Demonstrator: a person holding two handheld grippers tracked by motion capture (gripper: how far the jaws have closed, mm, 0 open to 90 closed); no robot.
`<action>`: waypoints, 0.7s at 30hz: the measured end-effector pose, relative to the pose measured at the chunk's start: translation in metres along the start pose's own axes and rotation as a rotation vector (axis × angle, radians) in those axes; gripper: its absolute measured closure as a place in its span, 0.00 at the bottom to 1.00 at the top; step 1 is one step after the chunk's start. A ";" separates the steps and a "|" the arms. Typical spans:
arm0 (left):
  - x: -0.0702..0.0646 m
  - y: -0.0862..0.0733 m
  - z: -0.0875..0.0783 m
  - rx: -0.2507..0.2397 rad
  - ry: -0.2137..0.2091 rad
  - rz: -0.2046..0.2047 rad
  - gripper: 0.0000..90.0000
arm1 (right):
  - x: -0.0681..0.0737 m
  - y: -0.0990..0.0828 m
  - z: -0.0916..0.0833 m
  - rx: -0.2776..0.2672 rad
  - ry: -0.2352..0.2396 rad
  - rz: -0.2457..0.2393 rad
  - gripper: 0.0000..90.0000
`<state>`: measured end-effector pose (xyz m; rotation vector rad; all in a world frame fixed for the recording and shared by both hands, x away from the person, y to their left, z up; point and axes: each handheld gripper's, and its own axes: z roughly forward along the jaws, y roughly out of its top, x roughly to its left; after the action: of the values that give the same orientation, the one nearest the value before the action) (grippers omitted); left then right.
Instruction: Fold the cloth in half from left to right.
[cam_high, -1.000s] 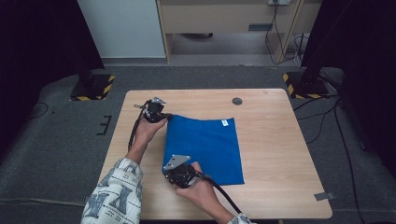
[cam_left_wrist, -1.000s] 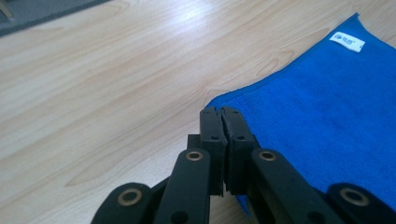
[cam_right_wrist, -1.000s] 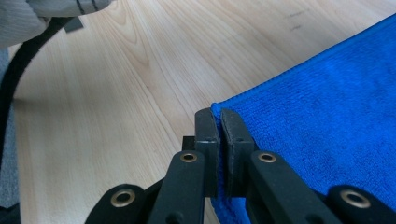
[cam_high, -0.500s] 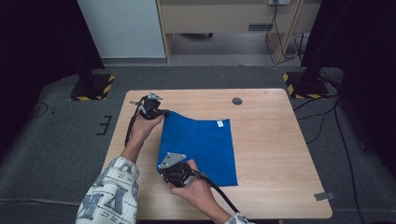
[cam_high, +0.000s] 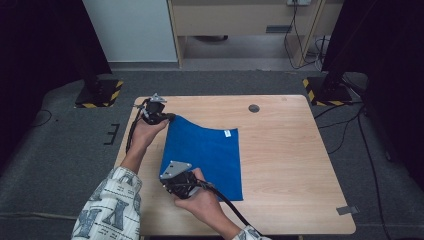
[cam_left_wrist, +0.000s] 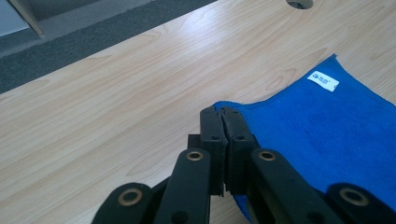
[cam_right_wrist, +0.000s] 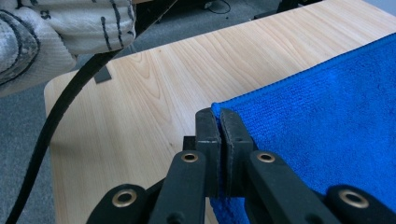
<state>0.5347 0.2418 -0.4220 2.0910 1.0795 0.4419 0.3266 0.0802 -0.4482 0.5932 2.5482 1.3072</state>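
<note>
Both grippers have come up off the table since the earlier frames, and the left edge of the blue cloth has risen with them, drifting a little leftward as well. The left gripper is clamped on the far left corner of the cloth; in the left gripper view its jaws stand pressed together with the blue hem pinched between them, the rest spreading away to the right of the gripper toward the white label. The right gripper is likewise closed on the near left corner, and in the right gripper view the fabric fans out to the right of the gripper.

So the edge held between the two grippers runs near-to-far along the left side, while the free part of the cloth lies flat on the table to the right of both grippers. Judging by this, a fold would carry both held corners rightward across the cloth toward its free edge, which lies about equally far from each gripper. Neither has the shorter path.
</note>
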 end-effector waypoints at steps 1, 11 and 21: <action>0.001 0.000 -0.001 0.002 0.000 0.002 0.98 | 0.000 0.001 0.000 -0.001 0.002 -0.005 0.98; 0.005 -0.003 -0.009 0.004 0.006 0.005 0.98 | 0.007 0.010 0.004 -0.015 0.005 -0.003 0.98; 0.015 -0.007 -0.025 0.001 0.023 -0.004 0.98 | 0.018 0.024 0.014 -0.036 0.019 -0.001 0.98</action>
<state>0.5249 0.2678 -0.4107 2.0892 1.0975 0.4649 0.3221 0.1109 -0.4365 0.5746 2.5336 1.3620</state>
